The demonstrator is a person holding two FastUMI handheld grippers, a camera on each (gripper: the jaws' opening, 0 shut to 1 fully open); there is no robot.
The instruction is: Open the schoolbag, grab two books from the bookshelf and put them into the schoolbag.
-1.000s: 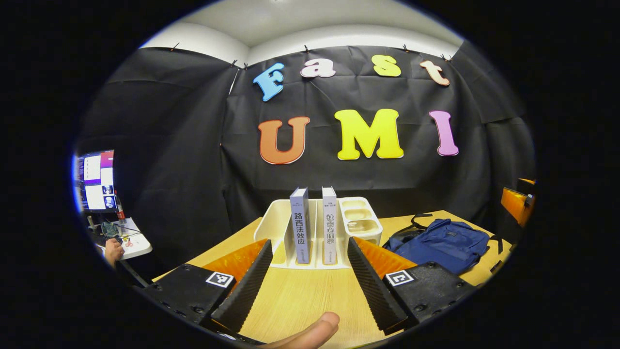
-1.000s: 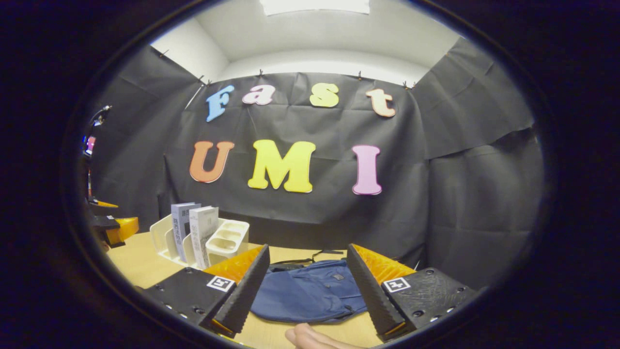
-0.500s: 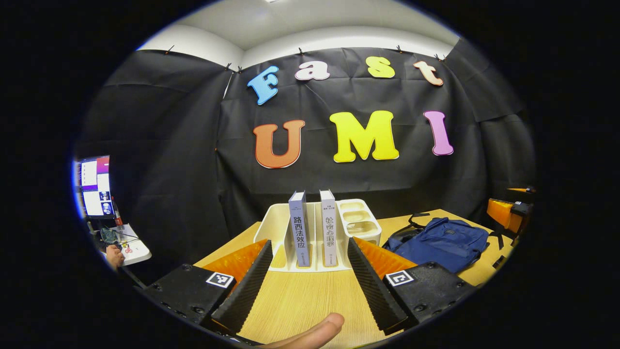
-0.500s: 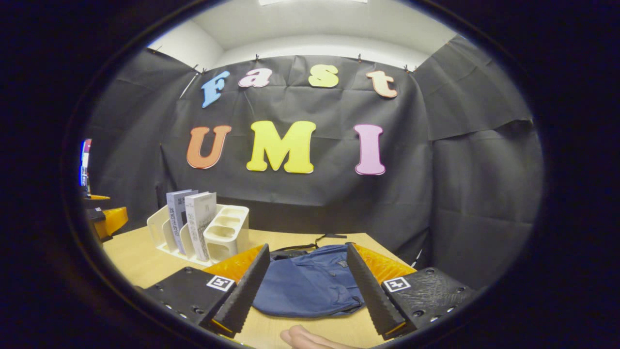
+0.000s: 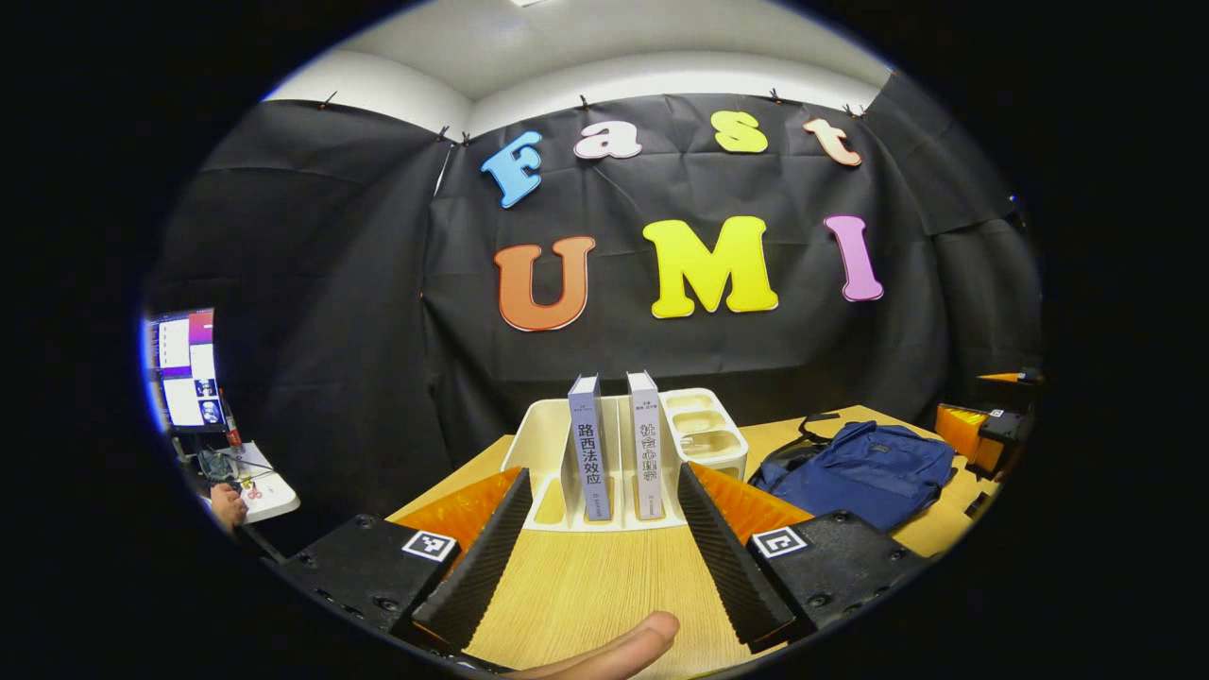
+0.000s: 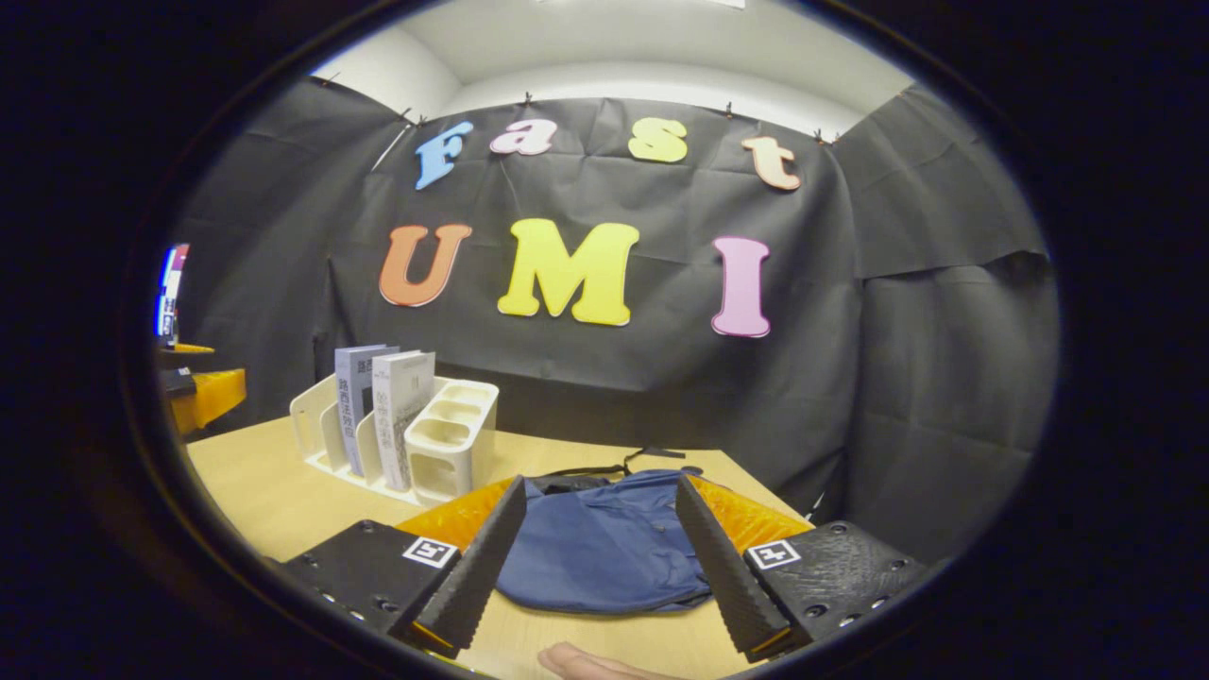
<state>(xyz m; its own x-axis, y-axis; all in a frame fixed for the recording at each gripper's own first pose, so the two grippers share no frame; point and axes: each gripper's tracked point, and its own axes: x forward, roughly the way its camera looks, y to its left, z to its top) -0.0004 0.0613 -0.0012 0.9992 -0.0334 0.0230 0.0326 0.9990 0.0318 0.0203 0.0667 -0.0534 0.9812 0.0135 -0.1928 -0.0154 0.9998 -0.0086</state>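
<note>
Two grey books (image 5: 587, 446) (image 5: 646, 444) stand upright, spines toward me, in a white bookshelf (image 5: 542, 451) on the wooden table. My left gripper (image 5: 597, 548) is open just in front of them, holding nothing. A blue schoolbag (image 5: 864, 472) lies flat to the right of the shelf. In the right gripper view my right gripper (image 6: 597, 552) is open above the near edge of the schoolbag (image 6: 604, 552), which looks closed. The books (image 6: 383, 406) and the shelf (image 6: 451, 444) stand to its left there. The right gripper's body (image 5: 982, 430) shows past the bag in the left gripper view.
The wooden table (image 5: 586, 586) ends at the black cloth wall behind the shelf. A monitor (image 5: 184, 368) and a small white side table (image 5: 260, 477) with a hand on it stand at far left. A fingertip (image 5: 623, 647) shows at the bottom edge.
The right gripper has moved closer to the schoolbag and lower over it. The left gripper has barely shifted in front of the books. Both stay open.
</note>
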